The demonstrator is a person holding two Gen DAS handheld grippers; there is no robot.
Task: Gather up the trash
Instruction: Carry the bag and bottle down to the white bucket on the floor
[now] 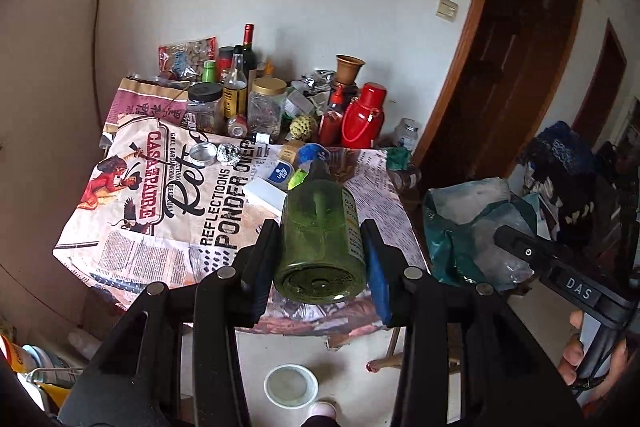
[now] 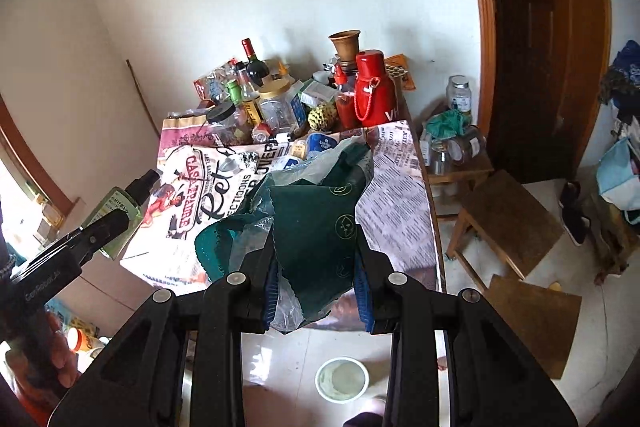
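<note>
My left gripper is shut on a green spray bottle, held base toward the camera with its dark nozzle pointing away, above the table's near edge. From the right wrist view the same green spray bottle shows at the left, clamped by the left gripper. My right gripper is shut on a dark green plastic bag with crumpled clear plastic inside. That bag hangs at the right in the left wrist view, with the right gripper's body beside it.
A table with a newspaper-print cloth holds jars, bottles, a red flask, a foil ball and a tin lid. A white bowl sits on the floor below. Wooden stools stand at the right by a brown door.
</note>
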